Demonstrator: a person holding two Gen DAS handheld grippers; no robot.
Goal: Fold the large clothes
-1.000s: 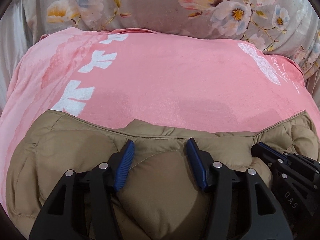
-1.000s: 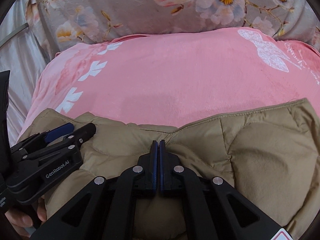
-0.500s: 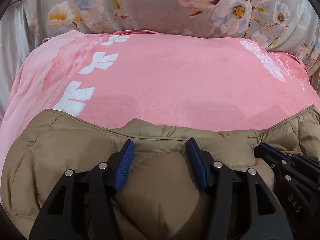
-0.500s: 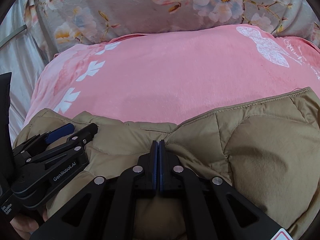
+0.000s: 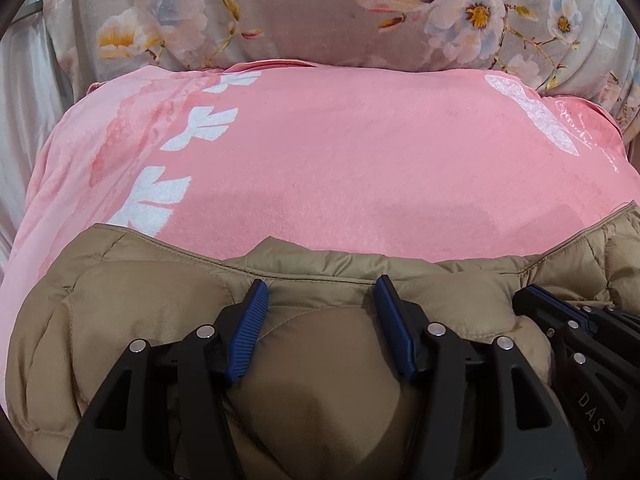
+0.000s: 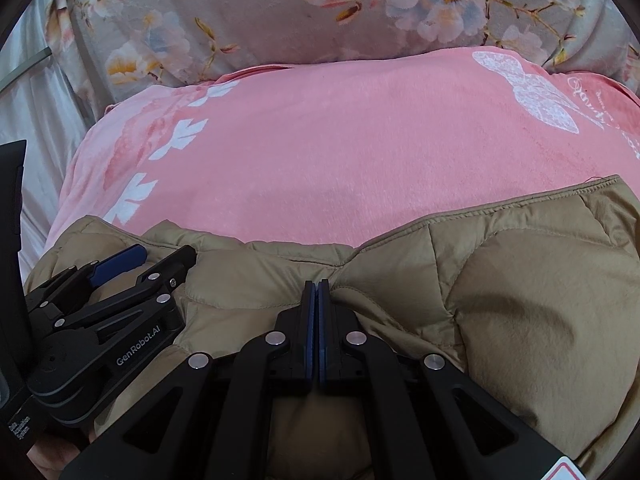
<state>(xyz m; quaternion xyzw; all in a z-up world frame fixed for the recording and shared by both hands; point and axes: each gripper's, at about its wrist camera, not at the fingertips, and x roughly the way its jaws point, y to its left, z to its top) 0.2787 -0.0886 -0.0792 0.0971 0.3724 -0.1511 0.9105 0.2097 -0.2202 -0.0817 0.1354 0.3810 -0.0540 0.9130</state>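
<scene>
A tan quilted jacket (image 5: 140, 312) lies bunched on the near part of a pink blanket (image 5: 340, 160). My left gripper (image 5: 320, 284) stands half wide, and its blue pads press on both sides of a puffy lump of the jacket near its top edge. My right gripper (image 6: 318, 284) is shut, pad against pad, and creases in the jacket (image 6: 520, 300) run into its tips. The two grippers sit side by side. The left gripper (image 6: 166, 254) shows at the left of the right wrist view, the right gripper (image 5: 528, 292) at the right of the left wrist view.
The pink blanket (image 6: 340, 140) has white leaf prints on the left and a white butterfly on the right. Behind it lies a grey floral pillow or quilt (image 5: 300, 12). White sheet (image 6: 36, 92) runs along the left. Part of a person's hand (image 6: 52, 456) holds the left gripper.
The left wrist view has tipped slightly, so the blanket and jacket edge sit a little lower in it. Both grips and the jacket look unchanged.
</scene>
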